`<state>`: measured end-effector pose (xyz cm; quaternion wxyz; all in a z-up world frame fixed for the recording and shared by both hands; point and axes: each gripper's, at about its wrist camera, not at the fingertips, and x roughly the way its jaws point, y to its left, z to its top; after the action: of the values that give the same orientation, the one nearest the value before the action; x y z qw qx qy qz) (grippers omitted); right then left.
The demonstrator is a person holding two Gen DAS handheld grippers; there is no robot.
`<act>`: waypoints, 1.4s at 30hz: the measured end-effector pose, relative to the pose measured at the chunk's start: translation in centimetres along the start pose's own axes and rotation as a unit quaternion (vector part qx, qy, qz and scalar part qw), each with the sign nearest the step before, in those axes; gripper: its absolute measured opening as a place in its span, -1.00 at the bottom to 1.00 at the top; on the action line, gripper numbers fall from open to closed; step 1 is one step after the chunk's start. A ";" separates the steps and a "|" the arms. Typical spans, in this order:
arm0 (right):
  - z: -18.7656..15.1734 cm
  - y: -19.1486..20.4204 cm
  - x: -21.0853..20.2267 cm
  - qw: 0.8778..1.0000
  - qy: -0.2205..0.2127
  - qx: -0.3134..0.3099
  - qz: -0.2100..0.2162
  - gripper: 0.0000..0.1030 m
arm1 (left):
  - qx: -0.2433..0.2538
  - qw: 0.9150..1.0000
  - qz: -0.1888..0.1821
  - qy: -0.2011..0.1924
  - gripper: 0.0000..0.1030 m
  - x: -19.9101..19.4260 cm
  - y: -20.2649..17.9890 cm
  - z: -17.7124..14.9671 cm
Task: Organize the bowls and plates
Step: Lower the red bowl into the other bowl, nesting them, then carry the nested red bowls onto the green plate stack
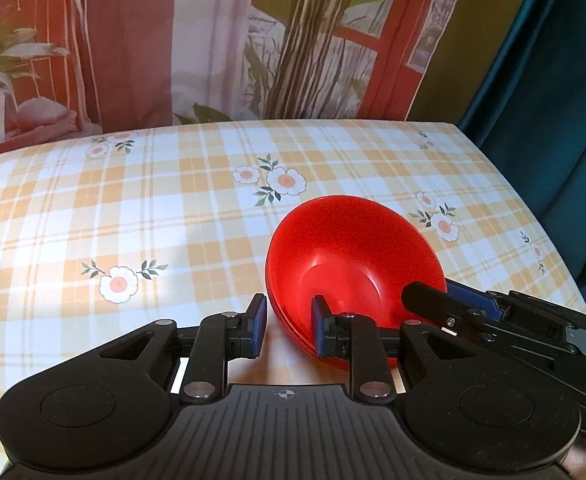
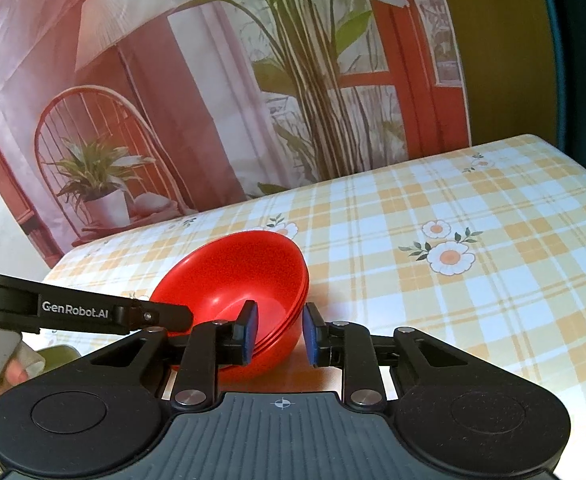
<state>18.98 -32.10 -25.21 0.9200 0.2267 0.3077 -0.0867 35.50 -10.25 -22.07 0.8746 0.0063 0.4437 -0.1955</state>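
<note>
A stack of red bowls (image 1: 353, 256) sits nested on the checked tablecloth, also seen in the right wrist view (image 2: 245, 276). My left gripper (image 1: 289, 328) is open and straddles the stack's near-left rim, one finger inside the top bowl, one outside. My right gripper (image 2: 279, 332) is open and straddles the stack's right rim the same way. In the left wrist view the right gripper (image 1: 453, 304) reaches the bowl from the right. In the right wrist view a finger of the left gripper (image 2: 161, 314) lies over the bowl's left rim.
The table (image 1: 173, 208) carries a yellow and white checked cloth with flower prints. A printed backdrop with plants and a red door (image 1: 253, 40) hangs behind the far edge. A dark teal curtain (image 1: 553, 100) hangs at the right.
</note>
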 end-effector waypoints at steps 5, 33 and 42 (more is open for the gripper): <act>-0.1 0.0 0.2 1.000 0.002 0.003 0.004 -0.54 | -0.003 1.000 -0.004 0.004 -0.51 0.5 0.0 -0.1; 0.3 2.5 -2.3 1.000 -0.009 -0.018 0.011 -0.54 | 0.014 1.000 0.004 -0.019 -0.50 -3.5 -0.4 -1.2; -0.1 5.2 -3.9 0.999 -0.006 -0.039 0.023 -0.54 | -0.003 0.999 0.000 -0.036 -0.50 -6.9 0.9 -2.9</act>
<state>17.35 -27.41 -21.02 0.9318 0.1974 0.2997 -0.0546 29.88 -6.57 -18.60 0.8899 -0.0036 0.4128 -0.1940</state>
